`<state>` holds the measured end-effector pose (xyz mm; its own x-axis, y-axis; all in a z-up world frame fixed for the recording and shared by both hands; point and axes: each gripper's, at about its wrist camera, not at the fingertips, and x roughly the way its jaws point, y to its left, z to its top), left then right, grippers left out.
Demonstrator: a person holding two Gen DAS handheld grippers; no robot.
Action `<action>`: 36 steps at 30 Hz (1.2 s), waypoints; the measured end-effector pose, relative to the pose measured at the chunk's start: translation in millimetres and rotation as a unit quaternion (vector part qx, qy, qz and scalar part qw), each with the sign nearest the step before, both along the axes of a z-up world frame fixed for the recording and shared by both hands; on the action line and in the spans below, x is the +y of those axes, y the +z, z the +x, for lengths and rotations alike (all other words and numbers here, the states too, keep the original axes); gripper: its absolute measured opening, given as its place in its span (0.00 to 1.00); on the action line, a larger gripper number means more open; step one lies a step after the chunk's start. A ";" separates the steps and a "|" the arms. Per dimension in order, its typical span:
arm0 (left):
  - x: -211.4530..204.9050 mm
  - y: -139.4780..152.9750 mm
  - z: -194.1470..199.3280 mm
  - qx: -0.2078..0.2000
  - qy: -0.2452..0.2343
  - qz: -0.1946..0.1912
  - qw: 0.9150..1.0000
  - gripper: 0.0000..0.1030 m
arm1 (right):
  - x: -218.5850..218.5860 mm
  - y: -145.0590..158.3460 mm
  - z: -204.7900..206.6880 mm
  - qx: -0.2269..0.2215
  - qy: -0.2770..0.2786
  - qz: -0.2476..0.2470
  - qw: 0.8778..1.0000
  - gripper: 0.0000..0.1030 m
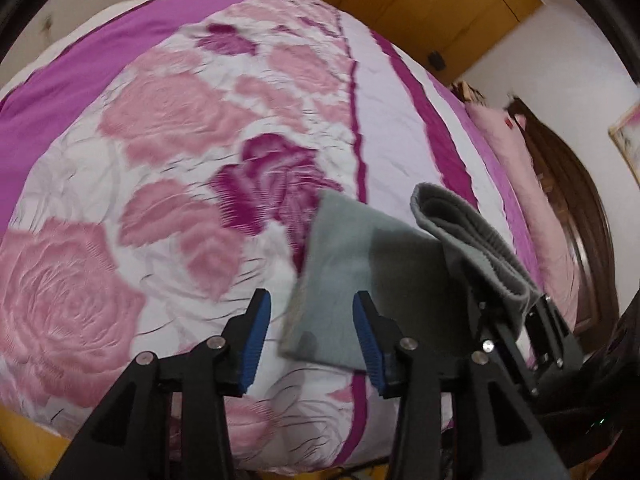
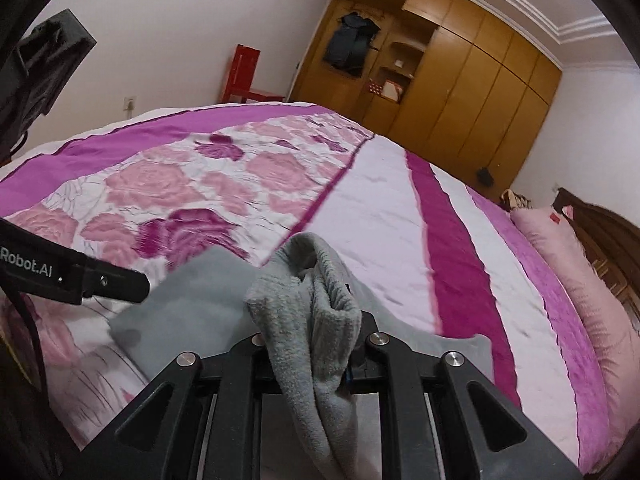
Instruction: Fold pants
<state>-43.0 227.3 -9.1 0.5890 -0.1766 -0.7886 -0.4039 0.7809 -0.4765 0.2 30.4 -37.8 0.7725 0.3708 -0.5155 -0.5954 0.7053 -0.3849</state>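
Note:
The grey fleece pants [image 1: 352, 280] lie partly folded on the rose-patterned bedspread [image 1: 160, 160] near its front edge. My left gripper [image 1: 312, 340] is open and empty, its blue pads just above the pants' near left corner. My right gripper [image 1: 516, 320] is shut on a bunched end of the pants [image 1: 468, 236] and holds it lifted over the flat part. In the right wrist view the bunched grey cloth [image 2: 312, 320] fills the closed jaws of my right gripper [image 2: 312, 344], with the flat part [image 2: 192, 312] behind and the left gripper's finger [image 2: 100, 280] beside it.
The bedspread [image 2: 380, 220] covers a wide bed. A pink pillow [image 2: 580, 280] and dark wooden headboard [image 2: 608, 232] are on the right. A wooden wardrobe [image 2: 460, 80] and a red chair [image 2: 248, 80] stand beyond the far side.

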 end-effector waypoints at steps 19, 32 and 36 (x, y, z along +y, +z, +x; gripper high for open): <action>42.1 -0.1 -33.7 -0.037 0.046 -0.082 0.995 0.48 | 62.4 -37.2 -15.7 -0.041 0.016 -0.030 0.999 0.14; 56.4 -4.2 -39.0 -0.057 0.067 -0.122 0.989 0.47 | 63.4 -51.7 -32.7 0.038 0.132 -0.039 0.990 0.40; 57.4 -4.0 -41.8 -0.058 0.067 -0.123 0.988 0.47 | 53.5 -46.5 -59.3 0.029 0.188 -0.019 0.982 0.40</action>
<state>-84.8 284.7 -13.1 0.7035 -0.2694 -0.6576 -0.4274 0.5790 -0.6943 -59.1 83.9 -84.3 0.5539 0.6030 -0.5742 -0.8324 0.4172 -0.3648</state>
